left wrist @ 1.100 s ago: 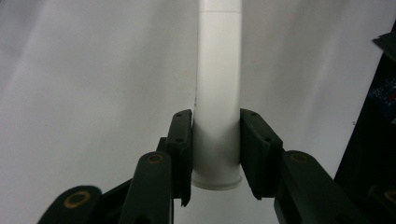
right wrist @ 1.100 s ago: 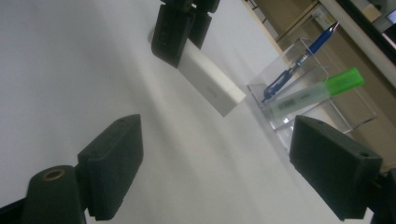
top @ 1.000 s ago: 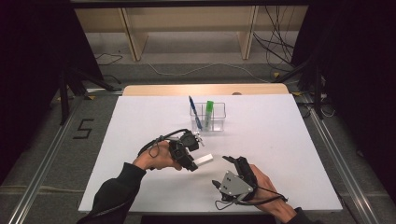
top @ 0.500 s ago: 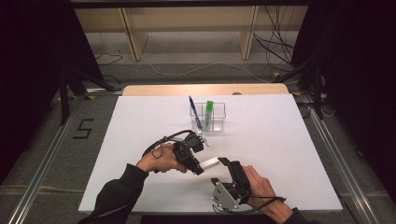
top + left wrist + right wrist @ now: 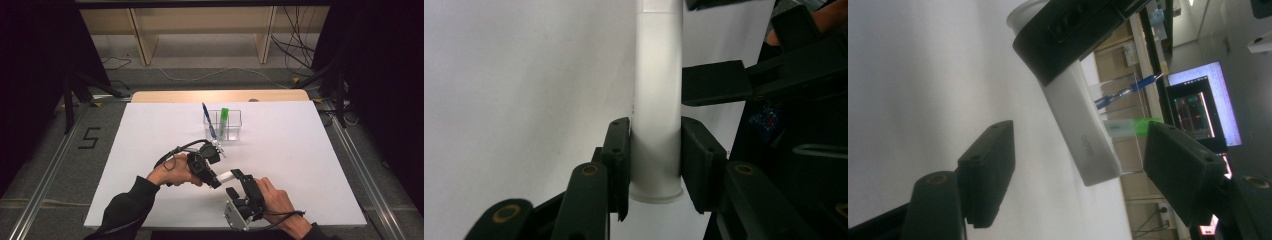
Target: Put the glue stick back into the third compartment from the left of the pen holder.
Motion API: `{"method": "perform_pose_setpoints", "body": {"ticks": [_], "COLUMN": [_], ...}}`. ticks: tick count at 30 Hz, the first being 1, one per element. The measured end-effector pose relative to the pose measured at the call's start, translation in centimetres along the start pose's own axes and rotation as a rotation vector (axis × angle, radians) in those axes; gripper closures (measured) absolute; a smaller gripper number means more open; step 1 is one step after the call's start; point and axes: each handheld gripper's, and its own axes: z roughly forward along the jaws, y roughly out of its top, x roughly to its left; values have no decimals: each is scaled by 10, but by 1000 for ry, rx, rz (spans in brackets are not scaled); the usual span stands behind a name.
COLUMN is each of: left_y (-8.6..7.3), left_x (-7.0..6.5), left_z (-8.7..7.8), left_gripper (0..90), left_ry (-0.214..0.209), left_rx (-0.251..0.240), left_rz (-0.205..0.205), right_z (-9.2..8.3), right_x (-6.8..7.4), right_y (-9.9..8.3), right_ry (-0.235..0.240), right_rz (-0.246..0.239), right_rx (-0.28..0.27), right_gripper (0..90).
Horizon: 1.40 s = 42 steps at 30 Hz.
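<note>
While the white desk (image 5: 300, 165) stretches wide under both hands, a clear plastic holder (image 5: 223, 125) stands toward its far side, with a blue pen (image 5: 208, 120) leaning in its left part and a green marker (image 5: 223, 118) upright beside it. Nearer, left of the middle, the left gripper (image 5: 216, 176) points to the right and near, its fingers (image 5: 620, 165) clenched on a white tube (image 5: 657, 115); in the left gripper view the two pads press on the tube's flared end from both sides. The tube juts out to the right, above the desk, toward the right gripper (image 5: 235, 183), which comes in from the near right edge. In the right gripper view the tube's free end (image 5: 1087, 145) lies between that gripper's fingers (image 5: 990, 165) with a clear gap on each side, so they are released, not pressing on it; they have just been closing in around it. The holder with the pen shows farther off behind the tube there.
</note>
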Motion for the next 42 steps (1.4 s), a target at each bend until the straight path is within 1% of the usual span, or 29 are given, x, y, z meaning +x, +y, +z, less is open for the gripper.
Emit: {"method": "perform_pose_setpoints", "body": {"ticks": [2, 3, 4, 5, 6, 7, 8, 9, 10, 12, 13, 14, 16, 17, 19, 21, 22, 23, 24, 25, 26, 27, 28, 30, 33, 36, 38, 41, 42], "left_y": [1, 1, 1, 1, 1, 1, 1, 1, 1, 2, 2, 2, 1, 1, 2, 2, 2, 3, 3, 3, 3, 3, 3, 3, 3, 3, 3, 3, 3], "left_x": [-1, -1, 0, 0, -1, 0, 0, 0, 0, 0, 0, -1, 0, 0, -1, -2, -2, -2, -2, -3, -3, -3, -3, -3, -3, -4, -4, -5, -5], "left_z": [0, 0, 0, 0, 1, 2, 3, 3, 3, 3, 3, 4, 4, 4, 4, 4, 4, 4, 5, 5, 5, 5, 6, 7, 8, 9, 8, 9, 10], "left_gripper": [667, 667, 667, 666, 666, 666, 666, 667, 667, 667, 666, 667, 667, 667, 667, 667, 666, 667, 666, 667, 667, 666, 666, 666, 667, 666, 666, 666, 667], "left_ry": [1, 0, 2, -3, -7, -5, -8, -6, -11, -14, -14, -14, -18, -21, -24, -26, -24, -24, -26, -27, -28, -26, -32, -35, -39, -42, -41, -39, -41], "left_rx": [2, 4, 6, 8, 5, 8, 13, 14, 16, 19, 19, 18, 19, 18, 27, 29, 34, 37, 39, 38, 39, 43, 44, 46, 55, 57, 58, 71, 76], "left_rz": [-2, -2, 2, 2, -10, -10, -8, -9, -10, -10, -10, -11, -9, -12, -9, -9, -3, 5, 2, -2, -2, 5, 5, -1, 1, 0, -1, 0, 3], "right_z": [0, 0, 1, 1, 2, 2, 2, 3, 3, 3, 3, 3, 3, 3, 4, 4, 5, 5, 3, 4, 4, 4, 5, 6, 5, 5, 5, 5, 5], "right_x": [2, 3, 2, 3, 4, 4, 6, 5, 7, 9, 9, 9, 10, 10, 12, 14, 14, 15, 16, 16, 16, 17, 16, 17, 19, 21, 21, 22, 23], "right_y": [0, 1, 1, 2, 3, 3, 4, 4, 4, 5, 5, 5, 6, 6, 7, 6, 7, 7, 7, 8, 8, 8, 8, 8, 9, 9, 9, 10, 10], "right_ry": [-3, -14, -23, -34, -33, -29, -30, -31, -39, -43, -51, -53, -59, -63, -68, -66, -67, -68, -58, -55, -62, -64, -62, -71, -63, -70, -69, -59, -67], "right_rz": [-9, -17, -46, -45, -45, -56, -40, -72, -64, -70, -83, -113, -108, -127, -128, -146, -166, -168, -158, -167, -171, -174, -194, -203, -210, -213, -230, -242, -245], "right_rx": [1, 0, -4, 8, 6, 1, 7, -2, 8, 13, 1, -12, -10, -11, -10, 7, -1, -3, 12, 12, 5, 5, -2, -6, 2, 0, 1, 5, -3], "right_gripper": [332, 346, 357, 364, 372, 379, 388, 396, 406, 424, 432, 442, 468, 475, 491, 508, 516, 529, 537, 544, 548, 555, 562, 571, 580, 593, 606, 623, 633]}}
